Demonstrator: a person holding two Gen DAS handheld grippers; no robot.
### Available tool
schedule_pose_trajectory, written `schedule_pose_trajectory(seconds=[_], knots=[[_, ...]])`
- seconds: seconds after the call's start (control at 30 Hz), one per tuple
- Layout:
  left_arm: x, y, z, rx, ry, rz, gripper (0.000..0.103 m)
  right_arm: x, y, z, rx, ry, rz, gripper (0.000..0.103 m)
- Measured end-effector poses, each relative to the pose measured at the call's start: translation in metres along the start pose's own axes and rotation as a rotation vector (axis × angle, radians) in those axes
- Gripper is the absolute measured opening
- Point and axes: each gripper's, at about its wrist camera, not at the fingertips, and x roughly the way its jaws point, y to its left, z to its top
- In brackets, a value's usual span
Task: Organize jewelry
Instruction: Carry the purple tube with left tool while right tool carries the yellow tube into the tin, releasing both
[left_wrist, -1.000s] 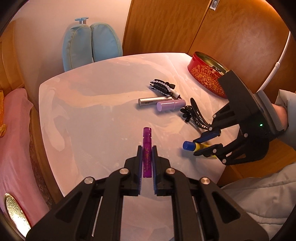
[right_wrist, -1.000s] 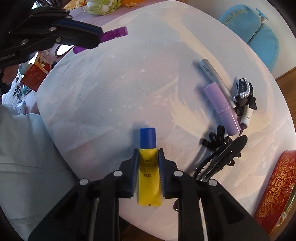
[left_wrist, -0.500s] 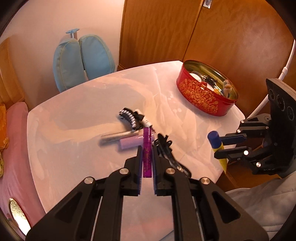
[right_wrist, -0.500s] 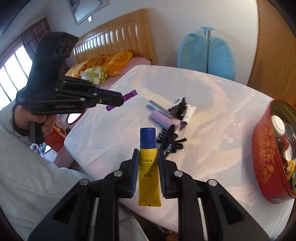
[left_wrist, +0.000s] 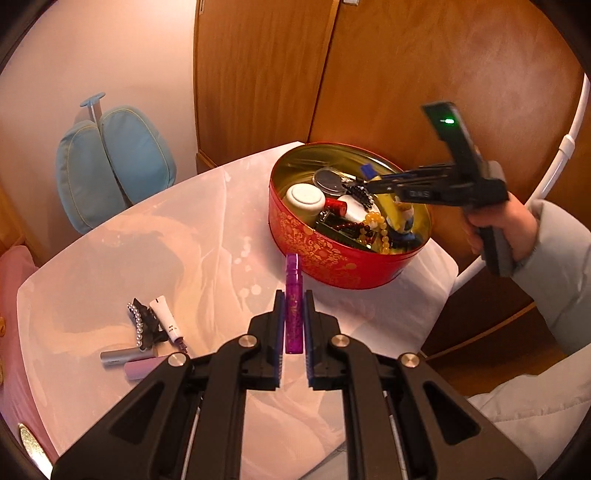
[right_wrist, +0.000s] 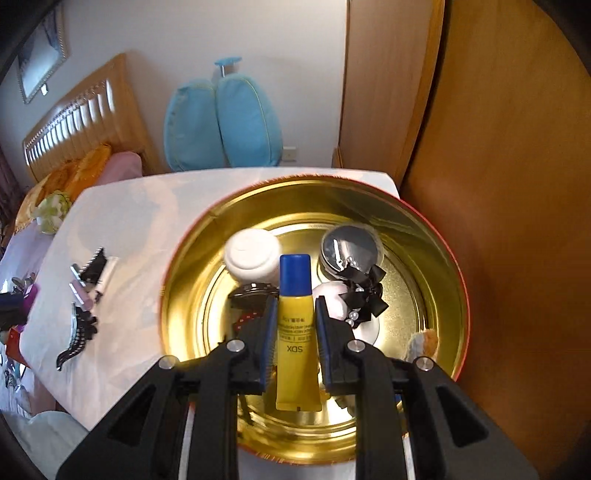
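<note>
My right hand-held gripper (right_wrist: 295, 314) hung over the open red tin (left_wrist: 332, 258), its two black fingers pressed against the sides of a soft yellow tube (right_wrist: 297, 343) with a blue cap that pointed away from me across the tin's shiny gold inside. Below the tube I saw a round white jar (right_wrist: 253, 254), a clear-lidded round case (right_wrist: 351, 247) and a black ribbon bow with small pearls (right_wrist: 364, 295). From the left camera I also made out strings of amber and dark red beads (left_wrist: 373, 227) heaped in the tin.

My left hand-held gripper (left_wrist: 293, 314) was clamped on a slim, glittery purple tube (left_wrist: 294, 302), held above the white tabletop (left_wrist: 147, 258) just short of the tin's patterned gold-on-red wall. Well to its left on the tabletop lay a rhinestone hair clip (left_wrist: 142, 325), a small white tube (left_wrist: 166, 319), a silver cylinder (left_wrist: 122, 356) and a lilac cylinder (left_wrist: 142, 369), bunched together.
</note>
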Motion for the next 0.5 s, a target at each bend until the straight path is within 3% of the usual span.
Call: schedule_pose_trajectory(seconds=[0.1, 0.17, 0.2, 0.23, 0.3, 0.43, 0.5], knots=[[0.009, 0.003, 0.008, 0.018, 0.01, -0.005, 0.01, 0.03, -0.004, -0.001, 0.006, 0.077, -0.001, 0.022], [0.017, 0.006, 0.017, 0.019, 0.014, -0.016, 0.01, 0.032, -0.002, -0.004, 0.011, 0.076, 0.009, 0.024], [0.02, 0.006, 0.021, 0.026, 0.014, -0.024, 0.01, 0.028, -0.002, -0.004, 0.008, 0.061, 0.001, 0.042], [0.024, 0.005, 0.026, 0.038, 0.017, -0.031, 0.01, 0.022, -0.005, -0.004, 0.009, 0.032, -0.013, 0.069], [0.036, 0.001, 0.039, 0.074, 0.032, -0.043, 0.01, -0.008, -0.01, -0.006, 0.039, -0.068, -0.023, 0.087], [0.063, -0.016, 0.071, 0.184, 0.05, -0.092, 0.01, -0.077, -0.028, -0.035, 0.17, -0.264, -0.052, 0.096], [0.082, -0.03, 0.09, 0.245, 0.062, -0.12, 0.01, -0.103, -0.034, -0.061, 0.238, -0.313, -0.058, 0.097]])
